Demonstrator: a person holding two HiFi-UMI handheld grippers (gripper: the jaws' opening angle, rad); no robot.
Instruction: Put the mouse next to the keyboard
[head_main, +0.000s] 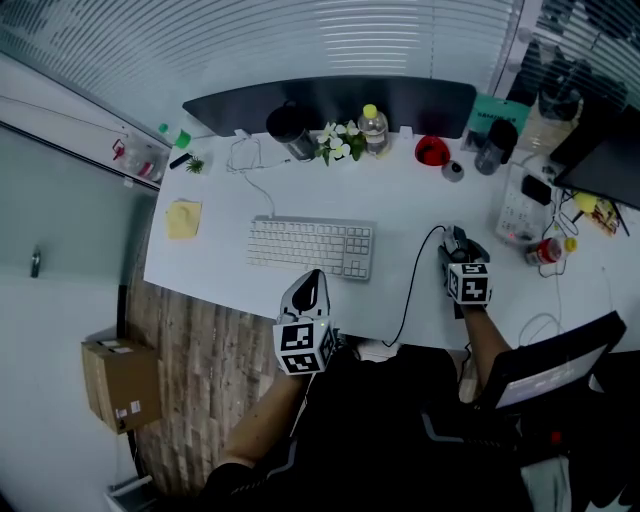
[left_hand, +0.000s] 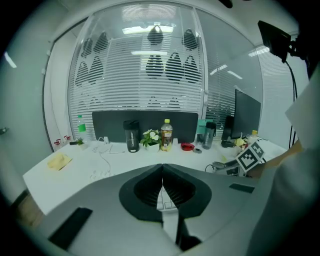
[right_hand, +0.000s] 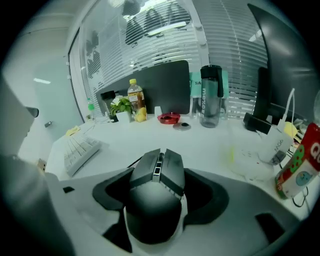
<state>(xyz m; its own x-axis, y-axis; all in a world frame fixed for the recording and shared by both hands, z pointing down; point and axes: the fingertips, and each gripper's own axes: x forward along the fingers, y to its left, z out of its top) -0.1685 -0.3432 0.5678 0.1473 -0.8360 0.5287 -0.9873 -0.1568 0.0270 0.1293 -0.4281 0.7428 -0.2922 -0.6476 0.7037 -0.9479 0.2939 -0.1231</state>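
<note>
Grey mouse (right_hand: 153, 207) | clamped between right tongs (right_hand: 156, 172) | keyboard (right_hand: 80, 150) apart, leftward

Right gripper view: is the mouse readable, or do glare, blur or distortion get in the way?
Right gripper view: heavy fisheye with dark corners; the mouse between the right tongs is readable, though its near end is soft; glare sits only on the glass wall above. Head view: even light, no hard shadows; the mouse is small and partly hidden by the tongs.
</note>
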